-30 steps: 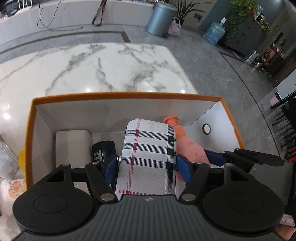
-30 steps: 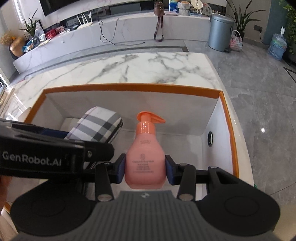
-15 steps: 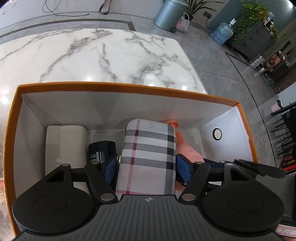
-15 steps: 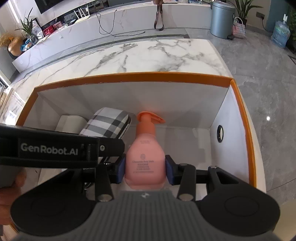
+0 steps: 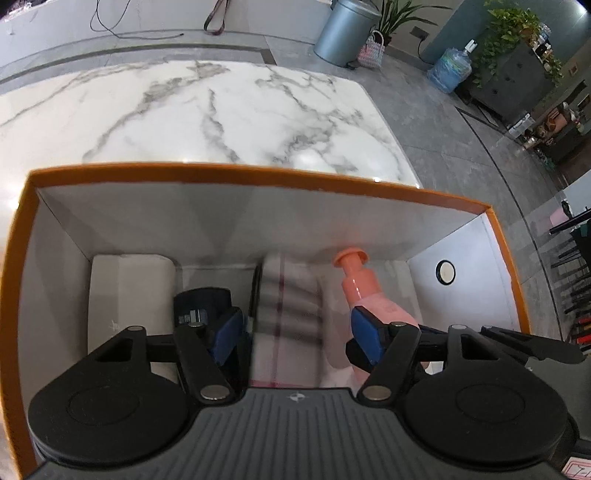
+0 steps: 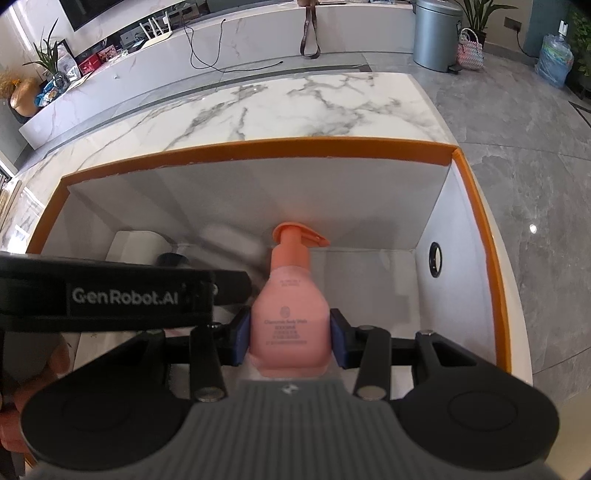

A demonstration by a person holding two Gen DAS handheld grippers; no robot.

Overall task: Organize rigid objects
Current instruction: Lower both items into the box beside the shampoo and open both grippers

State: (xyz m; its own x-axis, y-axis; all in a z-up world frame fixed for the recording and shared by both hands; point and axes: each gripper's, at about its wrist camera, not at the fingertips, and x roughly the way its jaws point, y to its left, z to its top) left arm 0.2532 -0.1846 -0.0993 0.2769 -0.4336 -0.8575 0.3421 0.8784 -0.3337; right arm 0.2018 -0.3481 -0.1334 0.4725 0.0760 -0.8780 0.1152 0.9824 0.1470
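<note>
An orange-rimmed white box (image 5: 258, 173) stands on the marble table. My left gripper (image 5: 295, 330) is open inside it; the plaid case (image 5: 290, 317) shows blurred between and below the pads, free of them. My right gripper (image 6: 290, 334) is shut on the pink pump bottle (image 6: 290, 302), held upright low in the box (image 6: 258, 146). The bottle also shows in the left wrist view (image 5: 364, 288), right of the plaid case. A white case (image 5: 129, 291) and a black container (image 5: 201, 301) lie at the box's left.
The box's right wall has a round hole (image 5: 445, 272). Marble tabletop (image 5: 221, 110) stretches beyond the box. The left gripper's body (image 6: 122, 295) crosses the right wrist view at left. Floor, a metal bin (image 6: 437, 33) and plants lie far off.
My left gripper has opened and let go of the plaid case, which has dropped into the box. My right gripper has lowered the pink bottle deeper into the box, still shut on it.
</note>
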